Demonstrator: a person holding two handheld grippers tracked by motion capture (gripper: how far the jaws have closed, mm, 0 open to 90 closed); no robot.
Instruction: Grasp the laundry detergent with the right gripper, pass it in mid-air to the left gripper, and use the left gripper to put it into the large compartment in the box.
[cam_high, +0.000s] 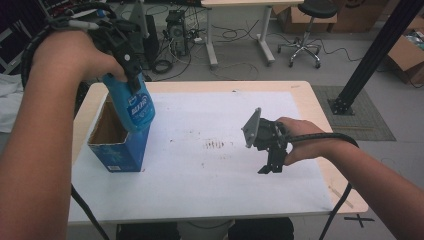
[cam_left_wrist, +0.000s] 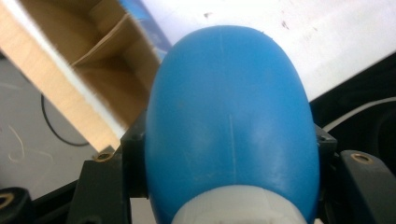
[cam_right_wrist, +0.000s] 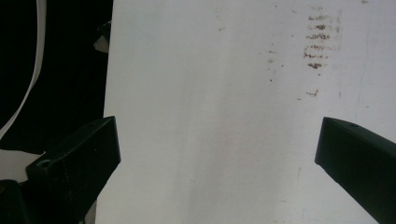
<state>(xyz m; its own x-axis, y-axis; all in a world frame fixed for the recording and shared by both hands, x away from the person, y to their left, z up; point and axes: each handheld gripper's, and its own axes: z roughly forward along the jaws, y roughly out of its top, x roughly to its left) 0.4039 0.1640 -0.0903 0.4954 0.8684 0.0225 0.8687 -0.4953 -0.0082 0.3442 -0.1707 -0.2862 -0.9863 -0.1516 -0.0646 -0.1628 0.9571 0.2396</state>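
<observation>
Blue bottle, clamped by left gripper above open blue box — lower base-first, centred between walls; right gripper idle, jaws apart, over counter.

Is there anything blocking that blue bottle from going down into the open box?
Nothing visible does. The left tongs hold the blue bottle bottom-first right above the open box, and what shows of the box's inside looks empty. The right tongs hang open, well apart.
</observation>
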